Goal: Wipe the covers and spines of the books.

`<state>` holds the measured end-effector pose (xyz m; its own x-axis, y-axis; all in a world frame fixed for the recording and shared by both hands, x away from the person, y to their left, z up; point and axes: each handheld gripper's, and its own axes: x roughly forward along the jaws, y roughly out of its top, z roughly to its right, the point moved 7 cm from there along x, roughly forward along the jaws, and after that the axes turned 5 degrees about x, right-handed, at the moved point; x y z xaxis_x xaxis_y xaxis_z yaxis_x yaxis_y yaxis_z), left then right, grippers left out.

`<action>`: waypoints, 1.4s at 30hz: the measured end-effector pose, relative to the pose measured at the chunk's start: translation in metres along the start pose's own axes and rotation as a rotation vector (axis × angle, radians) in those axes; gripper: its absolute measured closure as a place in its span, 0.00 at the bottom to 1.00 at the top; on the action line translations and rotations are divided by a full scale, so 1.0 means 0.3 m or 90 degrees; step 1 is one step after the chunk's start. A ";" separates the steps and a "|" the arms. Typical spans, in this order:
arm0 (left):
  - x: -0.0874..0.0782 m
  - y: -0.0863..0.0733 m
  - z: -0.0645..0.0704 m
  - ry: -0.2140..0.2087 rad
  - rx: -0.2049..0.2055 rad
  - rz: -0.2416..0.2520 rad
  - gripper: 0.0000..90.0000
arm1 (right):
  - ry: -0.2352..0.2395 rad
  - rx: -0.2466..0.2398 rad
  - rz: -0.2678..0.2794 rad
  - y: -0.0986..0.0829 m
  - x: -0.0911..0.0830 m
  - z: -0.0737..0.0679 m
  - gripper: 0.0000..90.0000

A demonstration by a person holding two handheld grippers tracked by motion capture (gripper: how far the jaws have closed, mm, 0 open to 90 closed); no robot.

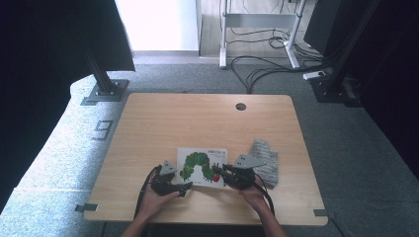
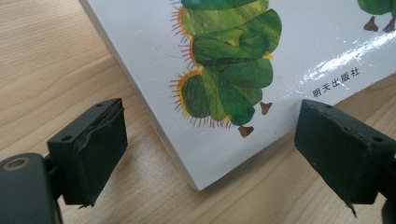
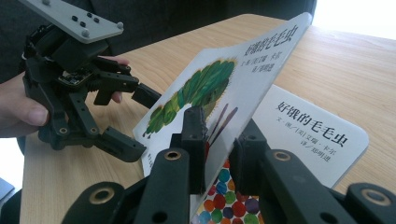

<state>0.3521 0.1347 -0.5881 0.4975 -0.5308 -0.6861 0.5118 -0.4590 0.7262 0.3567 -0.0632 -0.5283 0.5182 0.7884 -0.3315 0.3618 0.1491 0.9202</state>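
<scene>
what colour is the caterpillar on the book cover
Green, in patchy light and dark shades, with reddish bristles along its body. The caterpillar on the book shows best in the left gripper view.

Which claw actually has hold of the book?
The right claw: its jaws pinch the lifted cover of the caterpillar picture book. The left claw is open, straddling the book's corner.

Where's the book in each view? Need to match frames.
High view: book lies near the table's front edge, between the two grippers.
Left gripper view: its corner points down between the open jaws, cover across the top.
Right gripper view: the front cover is lifted, its edge pinched between the jaws; the title page lies beneath at right.
Shared landmark: the green caterpillar on the cover.
</scene>
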 end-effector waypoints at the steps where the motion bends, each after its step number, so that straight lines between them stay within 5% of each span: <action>1: 0.000 0.000 0.000 0.000 0.000 0.000 0.11 | 0.000 0.000 0.000 0.000 0.000 0.000 0.86; 14: 0.004 -0.002 -0.011 0.006 -0.007 -0.001 0.12 | 0.008 -0.024 -0.002 0.001 -0.002 -0.018 0.88; 42: 0.013 -0.003 -0.044 0.021 -0.023 0.002 0.15 | 0.015 -0.018 -0.021 -0.032 0.005 -0.012 0.90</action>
<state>0.3629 0.1426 -0.5919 0.5218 -0.5084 -0.6850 0.5343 -0.4312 0.7270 0.3511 -0.0613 -0.5369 0.4876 0.7964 -0.3576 0.3560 0.1926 0.9144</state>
